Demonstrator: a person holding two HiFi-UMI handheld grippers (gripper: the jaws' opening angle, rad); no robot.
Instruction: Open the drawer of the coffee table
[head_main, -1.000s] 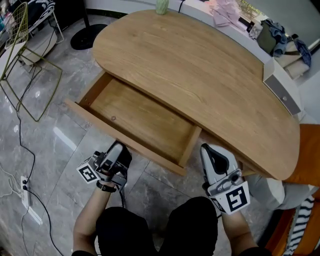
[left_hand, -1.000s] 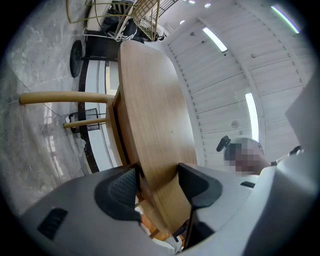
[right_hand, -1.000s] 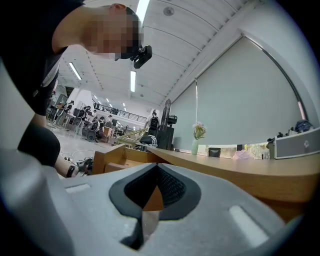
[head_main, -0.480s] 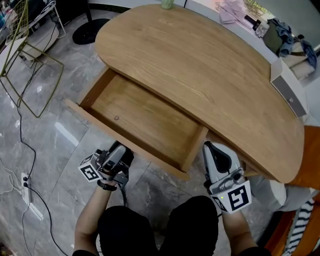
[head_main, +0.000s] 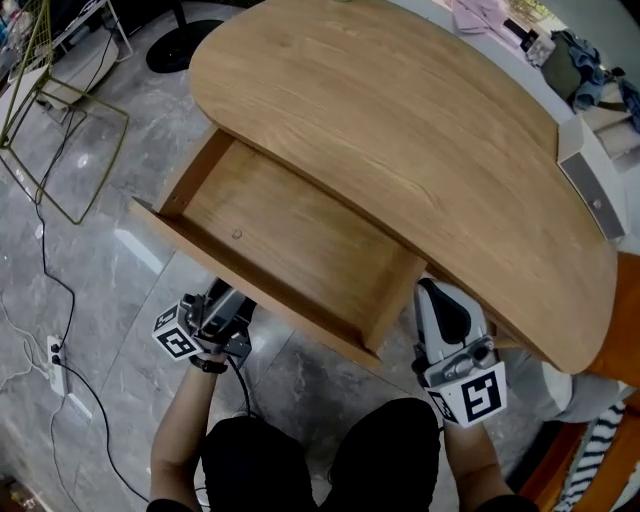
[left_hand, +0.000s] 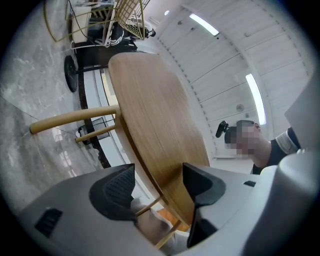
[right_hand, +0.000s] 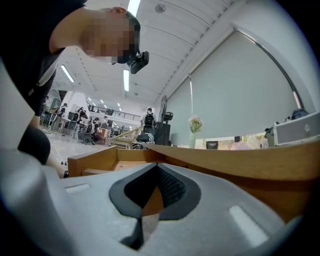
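Observation:
The oval wooden coffee table (head_main: 400, 130) has its drawer (head_main: 300, 235) pulled far out toward me, with nothing in it. My left gripper (head_main: 232, 300) hangs just below and outside the drawer's front board, apart from it. Its jaws have just been opening, and in the left gripper view my left gripper (left_hand: 157, 177) is open, with the table's wood only beyond the pads. My right gripper (head_main: 440, 292) sits by the drawer's right front corner. In the right gripper view my right gripper (right_hand: 157, 170) has its pads meeting, nothing between them.
A gold wire frame (head_main: 60, 130) stands on the grey stone floor at the left. A black cable (head_main: 45, 270) runs to a power strip (head_main: 55, 365). A white box (head_main: 590, 180) and clothes lie beyond the table's far right. My knees fill the bottom edge.
The left gripper has slipped a little down and to the left, off the drawer front, and rolled. The drawer stays pulled out. The right gripper has kept its place.

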